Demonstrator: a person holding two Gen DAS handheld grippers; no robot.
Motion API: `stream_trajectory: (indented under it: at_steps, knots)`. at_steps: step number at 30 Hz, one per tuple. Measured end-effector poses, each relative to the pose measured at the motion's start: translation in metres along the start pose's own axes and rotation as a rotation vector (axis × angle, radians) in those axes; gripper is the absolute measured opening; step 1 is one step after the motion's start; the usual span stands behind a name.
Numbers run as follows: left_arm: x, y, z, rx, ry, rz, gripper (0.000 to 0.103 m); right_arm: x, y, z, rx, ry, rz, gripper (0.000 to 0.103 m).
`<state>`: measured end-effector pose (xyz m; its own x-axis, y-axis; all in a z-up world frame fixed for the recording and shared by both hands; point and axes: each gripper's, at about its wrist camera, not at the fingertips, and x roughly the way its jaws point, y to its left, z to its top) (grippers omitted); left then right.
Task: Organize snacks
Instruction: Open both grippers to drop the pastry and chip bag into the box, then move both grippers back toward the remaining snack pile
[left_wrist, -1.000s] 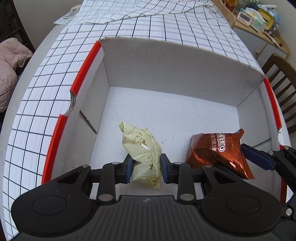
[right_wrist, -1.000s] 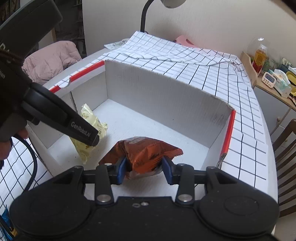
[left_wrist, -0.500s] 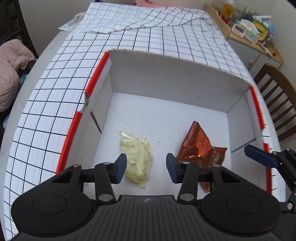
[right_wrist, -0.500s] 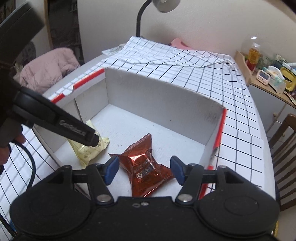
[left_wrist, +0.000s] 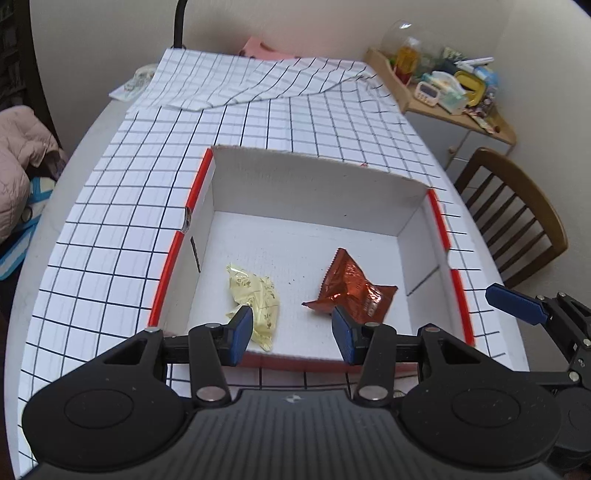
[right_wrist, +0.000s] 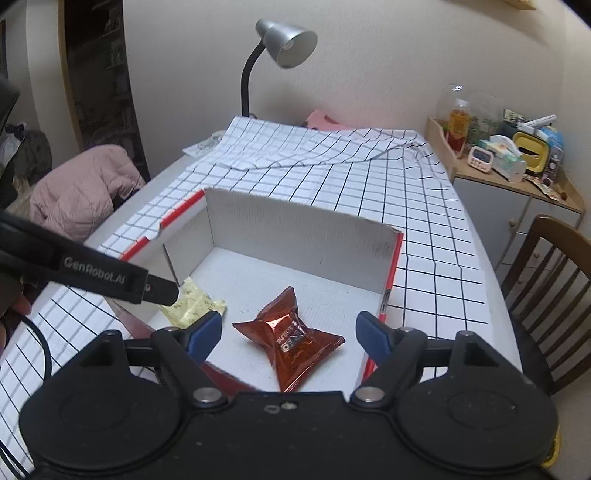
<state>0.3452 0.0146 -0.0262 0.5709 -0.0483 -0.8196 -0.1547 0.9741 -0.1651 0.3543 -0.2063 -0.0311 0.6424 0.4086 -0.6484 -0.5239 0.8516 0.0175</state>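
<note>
White box (left_wrist: 314, 184) holds 2 snack packets; left hand-held gripper (left_wrist: 291, 334) apart, right hand-held gripper (right_wrist: 290, 332) opening, both empty.

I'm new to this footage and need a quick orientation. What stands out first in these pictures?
A white cardboard box with red edges sits open on the grid-patterned tablecloth. On its floor lie two snacks, apart: a pale yellow packet at left and a shiny reddish-brown foil packet at right. The left gripper is open and empty; the right gripper has its jaws opening, clear of the foil packet.
</note>
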Motion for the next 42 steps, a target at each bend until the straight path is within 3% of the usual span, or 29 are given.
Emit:
stream_trajectory:
  at_steps: [6, 9, 20, 29, 32, 42]
  knots:
    - [-0.032, 0.002, -0.010, 0.017, -0.043, -0.027, 0.047, -0.030, 0.011, -0.001, 0.020, -0.047, -0.011, 0.086]
    - [-0.047, 0.004, -0.016, 0.017, -0.071, -0.035, 0.062, -0.044, 0.018, -0.003, 0.027, -0.065, -0.015, 0.089]
    - [-0.092, 0.003, -0.046, 0.073, -0.129, -0.060, 0.063, -0.088, 0.037, -0.016, 0.066, -0.115, -0.019, 0.101]
    - [-0.117, 0.007, -0.079, 0.116, -0.166, -0.071, 0.071, -0.114, 0.051, -0.041, 0.097, -0.128, -0.019, 0.102]
    - [-0.123, 0.011, -0.092, 0.115, -0.173, -0.085, 0.078, -0.119, 0.055, -0.052, 0.114, -0.118, -0.020, 0.102]
    - [-0.120, 0.029, -0.128, 0.087, -0.142, -0.117, 0.086, -0.128, 0.067, -0.088, 0.148, -0.095, -0.044, 0.102]
